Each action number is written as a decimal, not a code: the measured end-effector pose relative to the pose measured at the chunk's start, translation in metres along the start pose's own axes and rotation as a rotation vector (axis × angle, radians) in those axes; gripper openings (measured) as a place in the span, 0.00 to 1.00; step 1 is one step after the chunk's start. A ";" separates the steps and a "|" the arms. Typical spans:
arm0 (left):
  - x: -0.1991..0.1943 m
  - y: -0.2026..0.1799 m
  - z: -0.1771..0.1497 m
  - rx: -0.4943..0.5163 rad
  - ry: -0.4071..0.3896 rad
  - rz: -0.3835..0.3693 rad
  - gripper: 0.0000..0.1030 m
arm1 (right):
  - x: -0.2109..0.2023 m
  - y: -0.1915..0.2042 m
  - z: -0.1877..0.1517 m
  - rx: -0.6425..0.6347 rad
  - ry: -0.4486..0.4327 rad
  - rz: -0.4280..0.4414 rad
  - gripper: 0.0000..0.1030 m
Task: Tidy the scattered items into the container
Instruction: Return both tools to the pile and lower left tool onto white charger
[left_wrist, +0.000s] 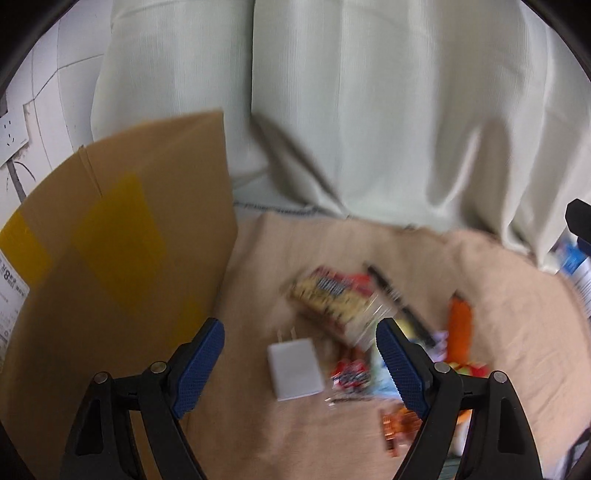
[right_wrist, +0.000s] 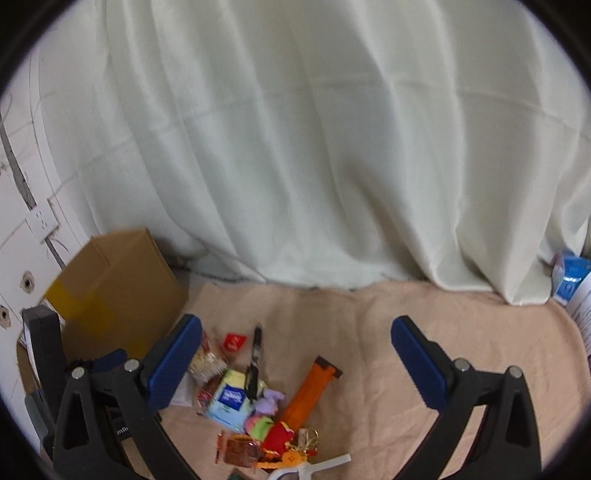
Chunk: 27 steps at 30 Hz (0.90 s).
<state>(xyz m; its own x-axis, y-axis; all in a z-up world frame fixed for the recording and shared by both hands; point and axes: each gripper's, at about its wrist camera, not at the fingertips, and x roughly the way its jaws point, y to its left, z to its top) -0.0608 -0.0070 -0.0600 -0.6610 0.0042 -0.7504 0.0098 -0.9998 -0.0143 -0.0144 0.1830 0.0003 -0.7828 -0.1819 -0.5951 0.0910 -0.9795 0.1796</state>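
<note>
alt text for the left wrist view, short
The open left gripper hovers over a white charger on a beige cloth, with blurred snack packets and a black pen beyond. A cardboard box stands to the left.

Matt brown cardboard box (right_wrist: 114, 291), soft beige cloth (right_wrist: 369, 350), seemingly glossy plastic snack wrapper (left_wrist: 332, 295), smooth white charger (left_wrist: 295, 369).

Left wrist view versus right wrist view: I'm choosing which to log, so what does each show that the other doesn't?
Only the left wrist view shows the white charger. Only the right wrist view shows the tissue pack clearly and a white hook. Both show the cardboard box, the black pen, the orange tool and the curtain.
</note>
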 end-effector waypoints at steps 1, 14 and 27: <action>0.006 0.001 -0.006 0.003 0.008 0.006 0.83 | 0.007 -0.001 -0.006 0.000 0.017 -0.004 1.00; 0.047 0.012 -0.027 -0.037 0.086 0.003 0.83 | 0.064 -0.016 -0.041 0.006 0.144 0.013 1.00; 0.044 0.012 -0.027 -0.044 0.082 0.012 0.45 | 0.082 -0.042 -0.053 0.063 0.206 0.005 1.00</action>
<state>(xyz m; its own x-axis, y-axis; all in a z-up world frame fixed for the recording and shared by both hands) -0.0692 -0.0180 -0.1109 -0.5968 -0.0050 -0.8023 0.0514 -0.9982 -0.0320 -0.0502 0.2049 -0.0976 -0.6392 -0.2065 -0.7407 0.0506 -0.9725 0.2275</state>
